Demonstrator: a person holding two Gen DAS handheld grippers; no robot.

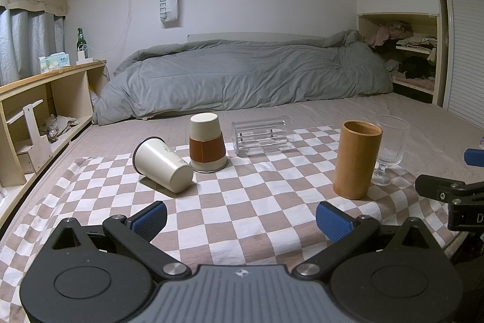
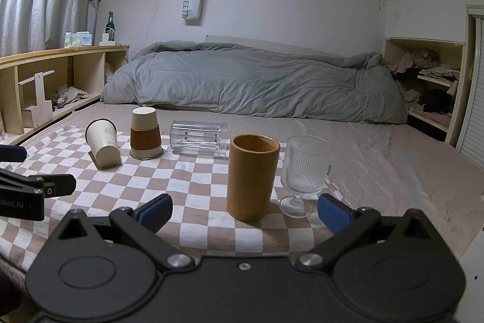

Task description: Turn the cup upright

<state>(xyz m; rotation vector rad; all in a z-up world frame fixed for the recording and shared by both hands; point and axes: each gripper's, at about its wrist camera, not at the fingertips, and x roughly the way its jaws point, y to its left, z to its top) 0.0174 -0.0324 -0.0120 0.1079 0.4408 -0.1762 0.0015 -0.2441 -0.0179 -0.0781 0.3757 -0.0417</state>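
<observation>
Left gripper (image 1: 241,218), jaws spread and empty, faces the white cup (image 1: 163,165) lying on its side just left of the sleeved cup (image 1: 207,146), base toward it; right gripper (image 2: 244,213), also released, sits farther

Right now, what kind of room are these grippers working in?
Most likely a bedroom: the checkered cloth with the cups is spread on a mattress, a rumpled grey duvet lies behind it, and folded clothes fill an open shelf at the right.
</observation>
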